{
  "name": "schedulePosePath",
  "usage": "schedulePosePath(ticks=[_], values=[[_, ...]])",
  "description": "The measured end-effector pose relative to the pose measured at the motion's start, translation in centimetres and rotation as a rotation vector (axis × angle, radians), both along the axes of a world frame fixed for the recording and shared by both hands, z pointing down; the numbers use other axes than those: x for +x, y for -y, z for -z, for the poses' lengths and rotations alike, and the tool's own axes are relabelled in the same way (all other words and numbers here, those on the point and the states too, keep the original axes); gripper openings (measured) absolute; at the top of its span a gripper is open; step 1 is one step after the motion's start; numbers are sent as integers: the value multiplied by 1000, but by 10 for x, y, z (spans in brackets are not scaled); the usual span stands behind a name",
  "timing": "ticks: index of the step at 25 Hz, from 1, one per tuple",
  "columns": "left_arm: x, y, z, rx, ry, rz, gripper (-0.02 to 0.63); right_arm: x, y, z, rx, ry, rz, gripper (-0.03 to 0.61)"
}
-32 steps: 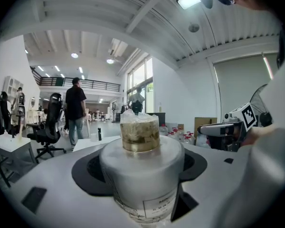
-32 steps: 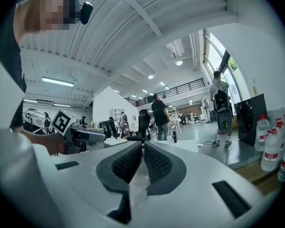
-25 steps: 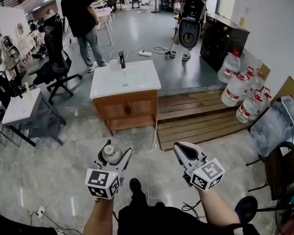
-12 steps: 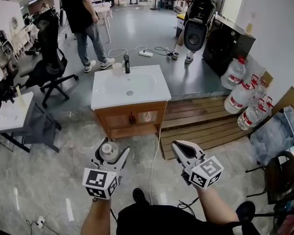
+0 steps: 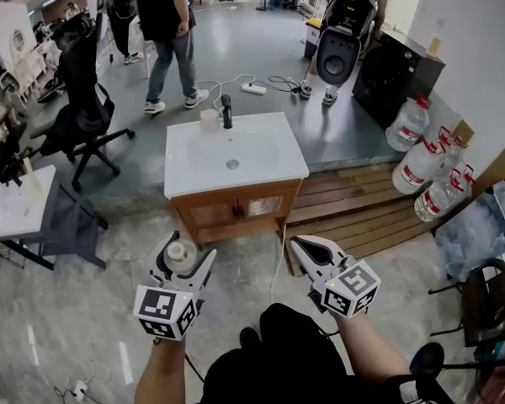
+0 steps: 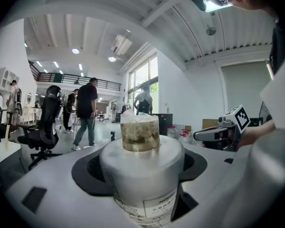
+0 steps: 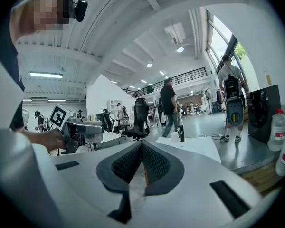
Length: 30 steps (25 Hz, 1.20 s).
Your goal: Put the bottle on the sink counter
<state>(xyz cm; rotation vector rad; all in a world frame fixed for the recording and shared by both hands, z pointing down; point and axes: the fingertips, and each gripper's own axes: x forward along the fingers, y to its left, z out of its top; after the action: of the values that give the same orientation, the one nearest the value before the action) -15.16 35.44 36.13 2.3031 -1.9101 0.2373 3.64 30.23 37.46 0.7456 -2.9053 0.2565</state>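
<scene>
A white bottle point(image 5: 178, 255) with a clear-wrapped cap stands upright between the jaws of my left gripper point(image 5: 183, 248), which is shut on its body. In the left gripper view the bottle point(image 6: 141, 175) fills the centre, held by the left gripper point(image 6: 140, 167). The sink counter point(image 5: 194, 171), a white top with a basin on a wooden cabinet point(image 5: 236, 213), stands on the floor ahead of both grippers. My right gripper point(image 5: 306, 247) floats at the same height to the right, shut and empty; the right gripper view shows its point(image 7: 141, 148) pads pressed together.
A black faucet point(image 5: 226, 110) and a pale cup point(image 5: 208, 120) stand at the counter's far edge. A wooden platform point(image 5: 362, 213) and water jugs point(image 5: 421, 167) lie to the right, a small table point(image 5: 25, 200) and office chair point(image 5: 76, 91) left. A person point(image 5: 172, 23) stands behind the sink.
The sink counter has come closer and lower in the head view. Both grippers sit slightly higher in frame, the bottle still held. The person in black has stepped farther back.
</scene>
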Motion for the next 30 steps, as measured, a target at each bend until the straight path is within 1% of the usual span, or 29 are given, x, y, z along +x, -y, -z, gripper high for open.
schedulePosePath(ticks=[4, 9, 12, 15, 20, 26, 30], values=[[-11, 15, -2, -13, -4, -2, 341, -14, 19, 1, -4, 15, 1, 15], [-24, 39, -3, -7, 9, -11, 341, -34, 45, -2, -2, 44, 16, 15], [-30, 59, -7, -10, 3, -5, 341, -39, 65, -8, -11, 57, 15, 15], [-31, 88, -14, -29, 1, -16, 341, -39, 93, -14, -23, 66, 3, 15], [-21, 158, -25, -54, 4, -60, 341, -30, 165, -30, -67, 90, -42, 15], [-11, 266, -24, -66, -16, -86, 341, -27, 265, -35, -88, 64, -38, 15], [-8, 325, -24, -70, -18, -96, 341, -27, 323, -38, -101, 56, -40, 15]])
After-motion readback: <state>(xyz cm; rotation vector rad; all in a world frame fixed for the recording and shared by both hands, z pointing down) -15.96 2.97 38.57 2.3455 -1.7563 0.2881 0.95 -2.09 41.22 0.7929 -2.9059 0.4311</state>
